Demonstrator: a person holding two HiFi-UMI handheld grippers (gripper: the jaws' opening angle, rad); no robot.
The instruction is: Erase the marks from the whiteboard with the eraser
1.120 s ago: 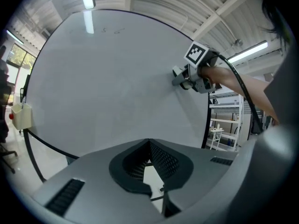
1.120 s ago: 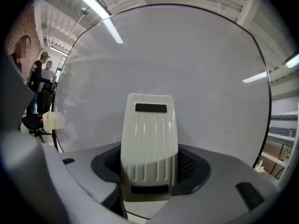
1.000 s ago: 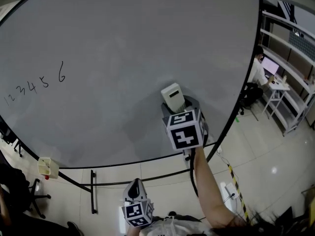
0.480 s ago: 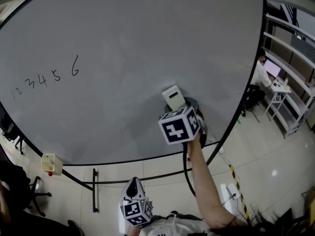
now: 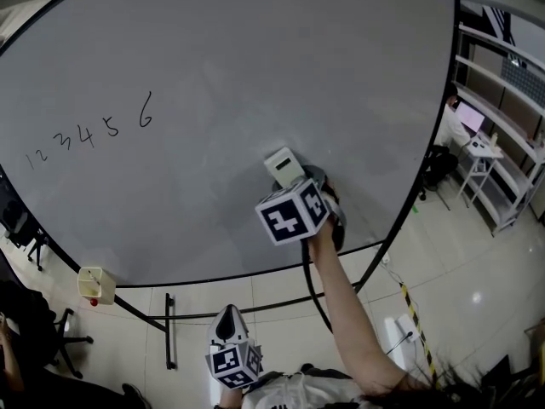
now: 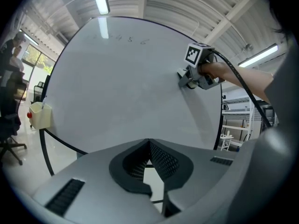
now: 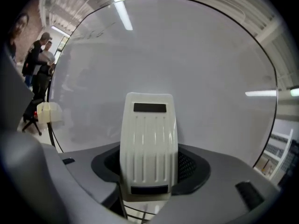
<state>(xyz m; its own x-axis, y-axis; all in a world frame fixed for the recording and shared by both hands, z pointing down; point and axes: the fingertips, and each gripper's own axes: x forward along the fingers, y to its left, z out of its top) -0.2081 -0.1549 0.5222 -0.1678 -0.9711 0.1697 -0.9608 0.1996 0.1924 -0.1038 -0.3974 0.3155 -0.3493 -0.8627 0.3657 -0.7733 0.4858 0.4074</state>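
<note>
The whiteboard [image 5: 221, 66] fills the head view. Handwritten digits "1 2 3 4 5 6" [image 5: 89, 135] sit at its left. My right gripper [image 5: 294, 181] is shut on a cream eraser [image 5: 283, 167], which is pressed against the lower middle of the board, well right of the digits. In the right gripper view the eraser [image 7: 148, 148] stands between the jaws against the whiteboard [image 7: 187, 69]. My left gripper [image 5: 230, 335] hangs low, away from the board, its jaws shut with nothing between them [image 6: 149, 171]. The left gripper view shows the right gripper [image 6: 198, 73] on the whiteboard [image 6: 121, 87].
A small cream holder [image 5: 95, 285] hangs at the board's lower left frame. The board stands on a black metal stand [image 5: 170, 331] on a tiled floor. A desk and shelves [image 5: 498, 152] with a seated person [image 5: 444, 118] are at the right. People [image 7: 39, 66] stand at the far left.
My right gripper has slid the eraser leftward and slightly up along the board. The head view has shifted, so the digits now sit further right. The left gripper has stayed low.
</note>
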